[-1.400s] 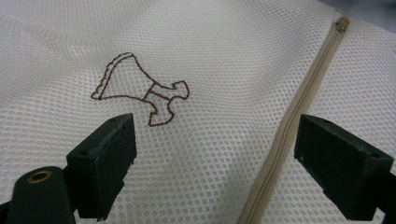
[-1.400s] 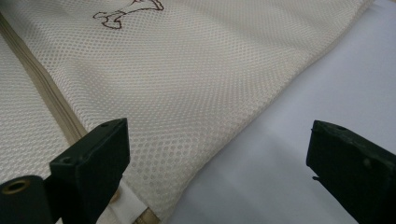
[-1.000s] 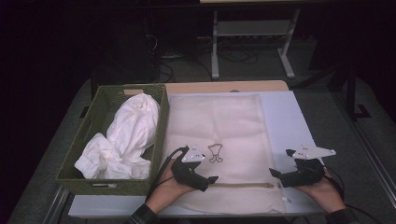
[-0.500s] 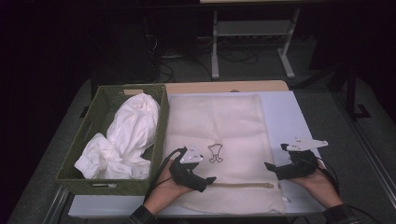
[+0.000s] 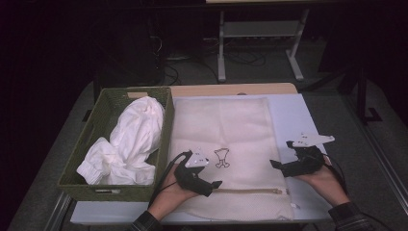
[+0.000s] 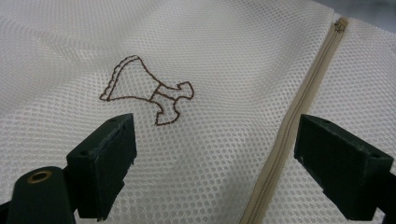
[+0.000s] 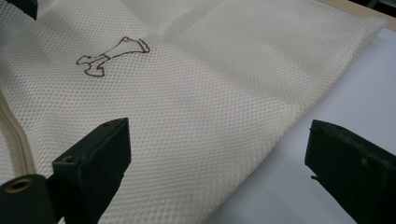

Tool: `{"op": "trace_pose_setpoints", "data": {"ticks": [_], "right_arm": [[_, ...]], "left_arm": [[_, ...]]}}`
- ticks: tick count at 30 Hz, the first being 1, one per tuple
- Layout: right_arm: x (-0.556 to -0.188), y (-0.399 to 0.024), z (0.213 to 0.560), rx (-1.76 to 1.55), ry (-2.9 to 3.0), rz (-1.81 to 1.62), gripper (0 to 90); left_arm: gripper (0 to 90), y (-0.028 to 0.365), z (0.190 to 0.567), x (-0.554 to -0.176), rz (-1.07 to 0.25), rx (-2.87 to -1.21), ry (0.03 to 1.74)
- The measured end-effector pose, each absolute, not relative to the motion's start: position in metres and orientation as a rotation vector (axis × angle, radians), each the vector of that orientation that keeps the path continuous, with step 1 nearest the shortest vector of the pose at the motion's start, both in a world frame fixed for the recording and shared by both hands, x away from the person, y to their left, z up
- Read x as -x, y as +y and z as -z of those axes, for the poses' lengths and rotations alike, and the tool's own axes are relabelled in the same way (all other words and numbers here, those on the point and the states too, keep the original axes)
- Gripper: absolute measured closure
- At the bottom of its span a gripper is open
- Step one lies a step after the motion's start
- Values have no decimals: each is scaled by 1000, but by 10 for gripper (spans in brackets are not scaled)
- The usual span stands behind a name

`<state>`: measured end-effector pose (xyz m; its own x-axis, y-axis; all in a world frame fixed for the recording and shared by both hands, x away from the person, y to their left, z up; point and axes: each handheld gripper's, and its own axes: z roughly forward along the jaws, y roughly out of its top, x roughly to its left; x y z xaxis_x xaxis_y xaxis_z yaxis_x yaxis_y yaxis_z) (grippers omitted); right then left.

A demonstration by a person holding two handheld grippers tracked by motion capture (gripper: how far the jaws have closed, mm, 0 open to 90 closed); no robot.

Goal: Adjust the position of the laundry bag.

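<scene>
A cream mesh laundry bag (image 5: 226, 134) lies flat on the table, with a brown stitched emblem (image 5: 222, 158) and a beige zipper (image 5: 250, 191) near its front edge. My left gripper (image 5: 215, 185) rests open on the bag's near left part; in the left gripper view its jaws straddle the mesh (image 6: 210, 154) beside the zipper (image 6: 289, 126) and emblem (image 6: 149, 91). My right gripper (image 5: 275, 164) is open at the bag's right edge; in the right gripper view the mesh (image 7: 196, 93) lies under one jaw and the white table cover (image 7: 299, 154) under the other.
A green woven basket (image 5: 103, 115) at the left holds crumpled white cloth (image 5: 130, 139). The white table cover (image 5: 293, 115) shows bare to the right of the bag. Beyond the table are a dark floor, cables and a metal stand (image 5: 260, 33).
My right gripper has moved up and leftward toward the bag's right edge. My left gripper has barely shifted.
</scene>
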<state>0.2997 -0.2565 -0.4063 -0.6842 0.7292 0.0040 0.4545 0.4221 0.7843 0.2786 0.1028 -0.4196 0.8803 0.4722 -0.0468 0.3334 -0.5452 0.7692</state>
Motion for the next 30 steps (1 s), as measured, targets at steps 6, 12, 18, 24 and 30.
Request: {"op": "trace_pose_setpoints", "data": {"ticks": [6,12,18,24,30], "right_arm": [[-307,-254,404,-1019,2343,-1125,66],[-316,-253,401,-1022,2330,-1150,106],[-324,-252,397,-1026,2331,-1136,117],[-333,-250,393,-1030,2333,-1137,133],[-341,-246,390,-1018,2337,-1133,141]], "left_arm": [[125,105,419,-279,-204,-2191,586],[125,107,418,-279,-210,-2185,593],[125,110,420,-280,-207,-2176,603],[125,109,420,-279,-211,-2179,601],[125,110,420,-279,-215,-2184,603]]}}
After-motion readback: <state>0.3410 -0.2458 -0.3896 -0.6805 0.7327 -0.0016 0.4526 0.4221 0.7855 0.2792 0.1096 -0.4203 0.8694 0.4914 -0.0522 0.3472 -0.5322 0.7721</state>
